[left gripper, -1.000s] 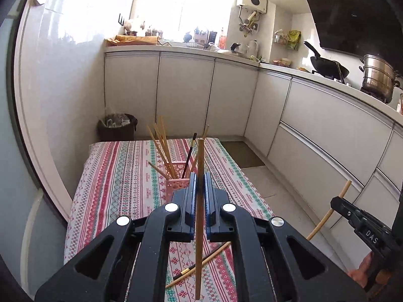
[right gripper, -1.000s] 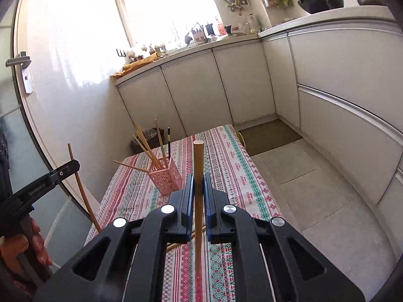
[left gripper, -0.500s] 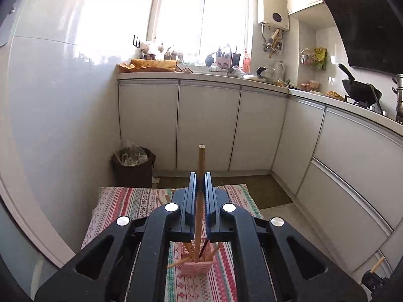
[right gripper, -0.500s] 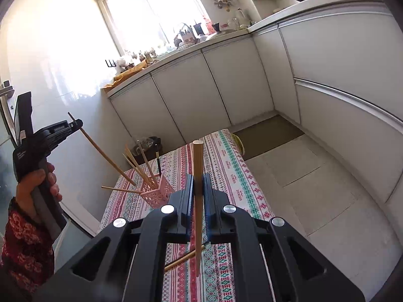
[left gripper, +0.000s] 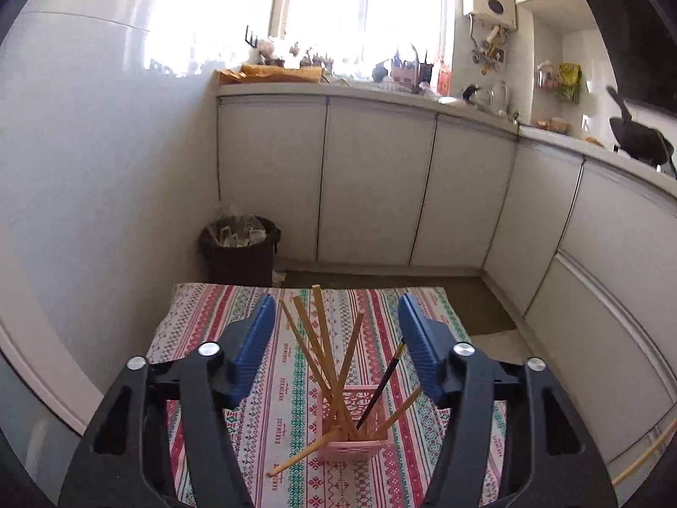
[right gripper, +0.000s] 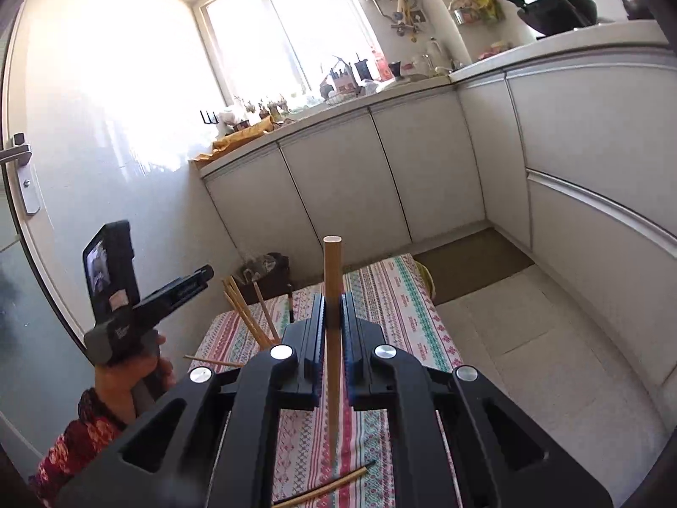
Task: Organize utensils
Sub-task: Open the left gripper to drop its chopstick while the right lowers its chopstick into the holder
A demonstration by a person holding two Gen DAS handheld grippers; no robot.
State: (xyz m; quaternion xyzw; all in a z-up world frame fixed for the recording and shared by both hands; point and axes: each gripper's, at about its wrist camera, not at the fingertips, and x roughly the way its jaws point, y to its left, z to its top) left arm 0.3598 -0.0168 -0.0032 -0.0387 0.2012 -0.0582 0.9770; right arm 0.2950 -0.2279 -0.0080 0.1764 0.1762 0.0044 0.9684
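Note:
A pink basket holder (left gripper: 353, 440) stands on the striped tablecloth (left gripper: 262, 406) and holds several wooden chopsticks (left gripper: 322, 338) and one black chopstick (left gripper: 381, 389). My left gripper (left gripper: 336, 317) is open and empty, above and just behind the holder. My right gripper (right gripper: 332, 309) is shut on an upright wooden chopstick (right gripper: 333, 296). The left gripper also shows in the right wrist view (right gripper: 186, 288), beside the holder's chopsticks (right gripper: 245, 313). One loose chopstick (right gripper: 334, 484) lies on the cloth near me.
White kitchen cabinets (left gripper: 372, 186) run along the back and right. A dark waste bin (left gripper: 239, 249) stands on the floor beyond the table. A white door with a handle (right gripper: 21, 161) is at the left. Tiled floor (right gripper: 529, 338) lies to the right.
My left gripper has opened and its chopstick now stands in the pink holder. The right gripper still holds its chopstick and has shifted little.

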